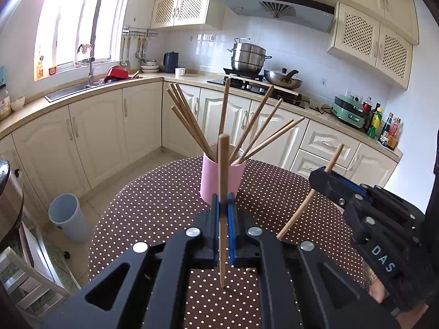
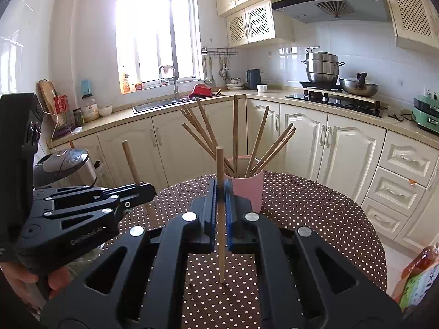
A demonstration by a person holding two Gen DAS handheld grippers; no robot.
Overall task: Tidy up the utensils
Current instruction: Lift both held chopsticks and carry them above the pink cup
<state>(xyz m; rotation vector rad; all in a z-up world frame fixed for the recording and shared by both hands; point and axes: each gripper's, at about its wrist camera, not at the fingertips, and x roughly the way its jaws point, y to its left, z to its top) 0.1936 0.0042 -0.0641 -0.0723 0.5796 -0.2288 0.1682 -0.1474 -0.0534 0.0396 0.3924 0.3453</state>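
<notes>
From the left wrist view, the left tongs (image 1: 223,203) are pinching one wooden chopstick (image 1: 223,181) upright between blue pads, just this side of the pink cup (image 1: 210,181) that stands on the brown polka-dot bench (image 1: 164,200). The cup holds a fan of chopsticks (image 1: 247,126) leaning out in all directions. To the right of the cup the right tongs (image 1: 319,175) grip a second chopstick (image 1: 308,197) on a slant, and white letters "DAS" read on their black body; part of the person's hand (image 1: 377,292) shows under it, mostly cut off. The range hood (image 1: 274,2) far behind the cup carries a small logo too tiny to read. A grey bin (image 1: 68,216) stands on the floor left of the bench. From the right wrist view, the right tongs (image 2: 221,192) are pressed onto their chopstick (image 2: 221,205), which stands upright directly before the cup (image 2: 247,189), hiding part of its left side. Left of the cup the left tongs (image 2: 145,192) clamp their tilted chopstick (image 2: 131,161); faint lettering on their body looks like "GenRobot.AI", hard to make out. A rice cooker (image 2: 65,164) sits behind them, and packaging (image 2: 414,277) is cut off at the right edge.
</notes>
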